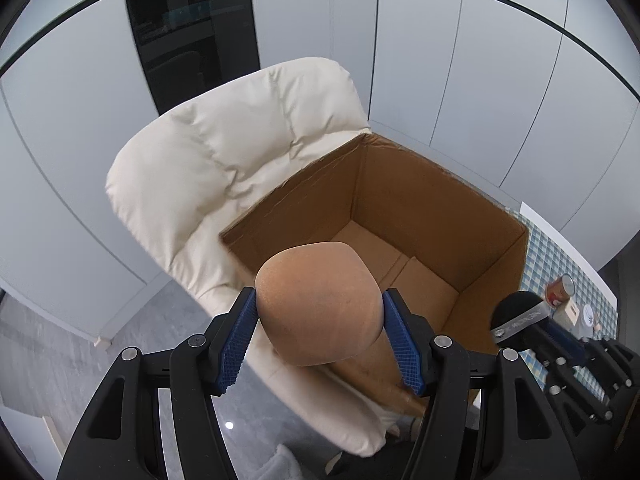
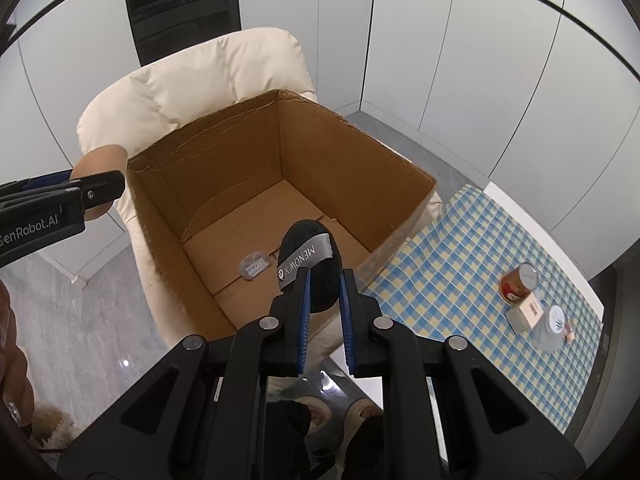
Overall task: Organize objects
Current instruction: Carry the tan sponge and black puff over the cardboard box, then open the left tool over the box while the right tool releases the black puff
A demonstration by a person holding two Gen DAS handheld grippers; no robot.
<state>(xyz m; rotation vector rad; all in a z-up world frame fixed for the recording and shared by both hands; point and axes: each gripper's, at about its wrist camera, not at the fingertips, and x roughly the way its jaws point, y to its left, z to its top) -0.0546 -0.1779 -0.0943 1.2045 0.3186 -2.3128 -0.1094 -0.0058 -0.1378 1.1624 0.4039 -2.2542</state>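
An open cardboard box [image 1: 492, 264] [image 2: 404, 200] stands on a cream padded armchair [image 1: 224, 152] [image 2: 224, 68]. My left gripper [image 1: 320, 336] is shut on a tan rounded sponge [image 1: 316, 304], held over the box's near left corner; it shows at the left edge of the right wrist view as the tan sponge [image 2: 100, 160]. My right gripper [image 2: 325, 300] is shut on a black puff with a grey "MENOW" ribbon [image 2: 310, 260], above the box's near wall; the same black puff [image 1: 516, 312] appears at the right in the left wrist view. A small clear packet [image 2: 253, 267] lies on the box floor.
To the right of the box is a table with a blue and yellow checked cloth [image 2: 472, 264]. On it stand a red can [image 2: 520, 280], a small beige carton [image 2: 528, 312] and a clear lidded cup [image 2: 554, 328]. White panelled walls stand behind, grey floor lies at the left.
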